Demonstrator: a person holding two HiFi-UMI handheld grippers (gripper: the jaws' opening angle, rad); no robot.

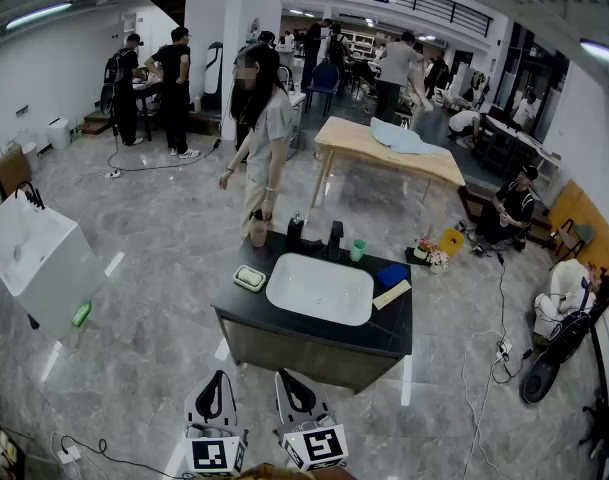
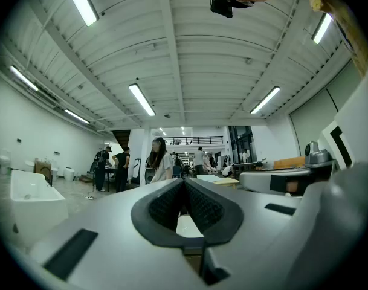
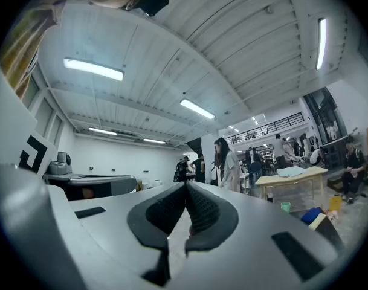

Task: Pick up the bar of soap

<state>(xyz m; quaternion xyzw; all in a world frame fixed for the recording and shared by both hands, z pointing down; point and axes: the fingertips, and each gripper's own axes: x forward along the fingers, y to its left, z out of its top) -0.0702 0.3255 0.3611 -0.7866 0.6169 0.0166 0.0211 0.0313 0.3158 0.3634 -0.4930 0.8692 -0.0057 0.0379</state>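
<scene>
Left of the white sink (image 1: pixel 319 289) on the dark bench (image 1: pixel 389 328) lies the bar of soap (image 1: pixel 249 279). Well short of the sink, the left hand-held gripper (image 1: pixel 219 376) and right hand-held gripper (image 1: pixel 285 378) are both closed tight, empty.

Black counter (image 1: pixel 392 326) holds a white basin (image 1: pixel 319 288); bar of soap (image 1: pixel 249 279) at its 9 o'clock, green cup (image 1: pixel 357 251) at 1, blue cloth (image 1: pixel 391 275) at 3.

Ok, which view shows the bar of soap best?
The head view: the bar of soap lies in plain sight on the dark counter, left of the white basin. The left gripper view and right gripper view point up across the room and show no soap.
</scene>
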